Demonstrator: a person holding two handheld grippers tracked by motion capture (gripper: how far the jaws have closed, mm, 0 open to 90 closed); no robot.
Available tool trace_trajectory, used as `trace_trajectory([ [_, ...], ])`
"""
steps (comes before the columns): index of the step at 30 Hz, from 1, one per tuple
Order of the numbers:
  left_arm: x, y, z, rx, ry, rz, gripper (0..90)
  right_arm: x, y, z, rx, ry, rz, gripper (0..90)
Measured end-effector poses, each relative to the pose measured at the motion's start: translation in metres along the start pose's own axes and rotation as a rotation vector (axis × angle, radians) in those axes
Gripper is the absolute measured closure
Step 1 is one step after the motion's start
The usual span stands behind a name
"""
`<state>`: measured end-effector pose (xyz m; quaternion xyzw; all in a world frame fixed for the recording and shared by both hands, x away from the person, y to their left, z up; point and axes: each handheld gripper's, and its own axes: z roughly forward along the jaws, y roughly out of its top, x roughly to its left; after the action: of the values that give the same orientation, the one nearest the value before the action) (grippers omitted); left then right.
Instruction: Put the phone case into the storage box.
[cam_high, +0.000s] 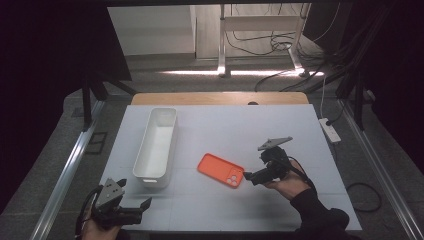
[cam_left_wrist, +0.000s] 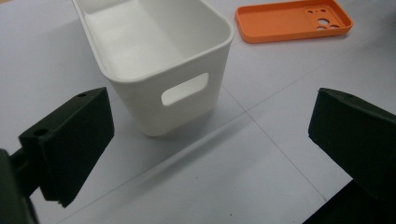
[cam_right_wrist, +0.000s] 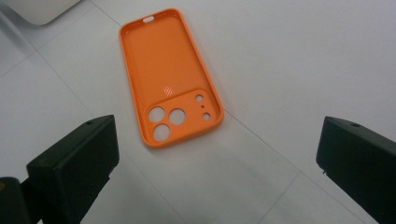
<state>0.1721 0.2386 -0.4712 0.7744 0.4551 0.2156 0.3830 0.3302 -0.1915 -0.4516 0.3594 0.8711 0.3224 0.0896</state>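
1. The table was covered by a pale sheet; everything lay on its near half.
2. The white bin stood upright at the left, long and narrow, its short end with a handle slot facing the near edge. In the left gripper view that end sat between the jaws but farther off, untouched.
3. The right gripper was held low at the right of centre, jaws spread wide and empty — released, gripping nothing. It pointed left toward the case.
4. The left gripper hovered at the near left corner, just in front of the bin, its jaws likewise parted with nothing between them.
5. The orange phone case lay flat mid-table, open side up, between the bin and the right gripper and apart from the bin. Its camera-cutout end faced the right gripper, whose jaw tips sat just beside that end; I could not tell if they touched. In the right gripper view the case lay ahead of the jaws — nearer the left jaw, cutouts closest, not yet between them.
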Motion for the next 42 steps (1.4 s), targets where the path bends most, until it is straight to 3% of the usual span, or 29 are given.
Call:
trace_trajectory([
  [19,0.000,0.000,0.000,0.002,-0.005,0.003,1.3,0.013,0.022,0.027,0.033,0.028,-0.029,0.7],
  [27,0.001,0.000,0.001,0.000,-0.008,0.003,1.3,0.021,0.029,0.041,0.050,0.033,-0.064,7.7],
  [30,0.000,0.000,0.001,0.000,-0.007,0.004,1.3,0.022,0.030,0.044,0.051,0.044,-0.085,18.3],
  [32,0.000,0.001,0.001,0.001,-0.007,0.005,1.3,0.023,0.031,0.045,0.051,0.053,-0.101,31.5],
  [34,0.000,0.001,0.001,0.001,-0.007,0.004,1.4,0.022,0.031,0.046,0.051,0.069,-0.113,37.2],
  [42,0.000,0.000,0.000,-0.001,-0.009,0.005,1.4,0.022,0.031,0.047,0.063,0.095,-0.156,87.3],
])
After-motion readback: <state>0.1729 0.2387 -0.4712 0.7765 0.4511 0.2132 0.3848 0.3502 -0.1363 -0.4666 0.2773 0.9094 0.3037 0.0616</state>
